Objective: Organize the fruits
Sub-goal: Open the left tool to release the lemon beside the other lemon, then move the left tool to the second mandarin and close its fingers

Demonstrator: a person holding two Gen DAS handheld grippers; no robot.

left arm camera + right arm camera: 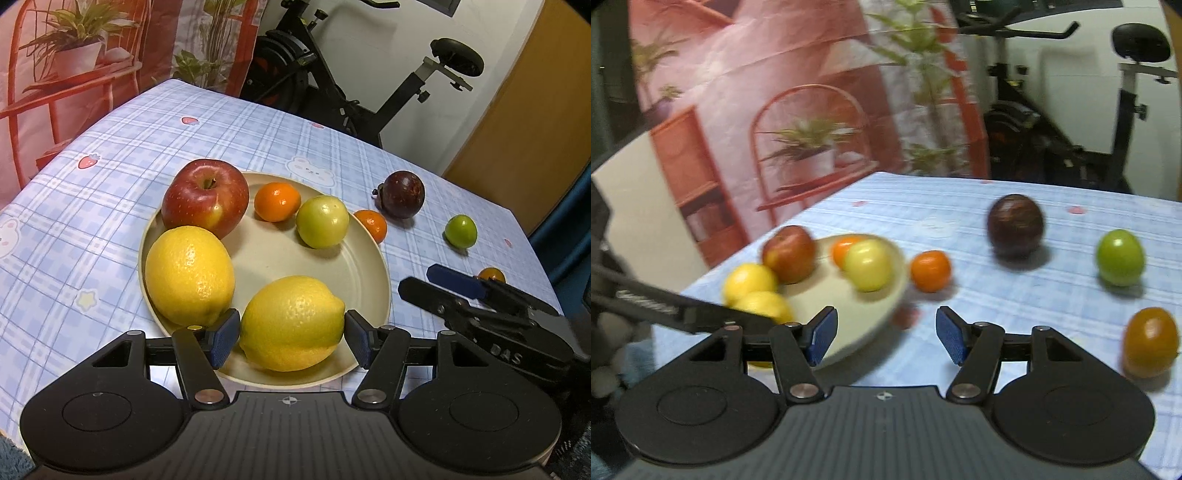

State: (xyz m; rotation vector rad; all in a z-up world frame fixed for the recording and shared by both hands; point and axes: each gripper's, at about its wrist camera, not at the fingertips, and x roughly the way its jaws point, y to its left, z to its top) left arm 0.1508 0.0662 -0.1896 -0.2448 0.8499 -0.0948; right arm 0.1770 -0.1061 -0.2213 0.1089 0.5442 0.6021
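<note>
The left tongs (291,334) bracket a lemon (291,323) at the near edge of the cream plate (365,280), the blue pads right at its sides; I cannot tell whether they press or have just let go. If they pull away carelessly, that lemon could roll over the shallow rim. On the plate are another lemon (190,275), an apple (205,197), a tangerine (277,201) and a pale green fruit (322,221). The right tongs (886,334) hang part open and empty above the bench (1015,306). A sweep could knock the loose tangerine (930,270), mangosteen (1015,225), green fruit (1120,257) or amber fruit (1150,341) rolling.
</note>
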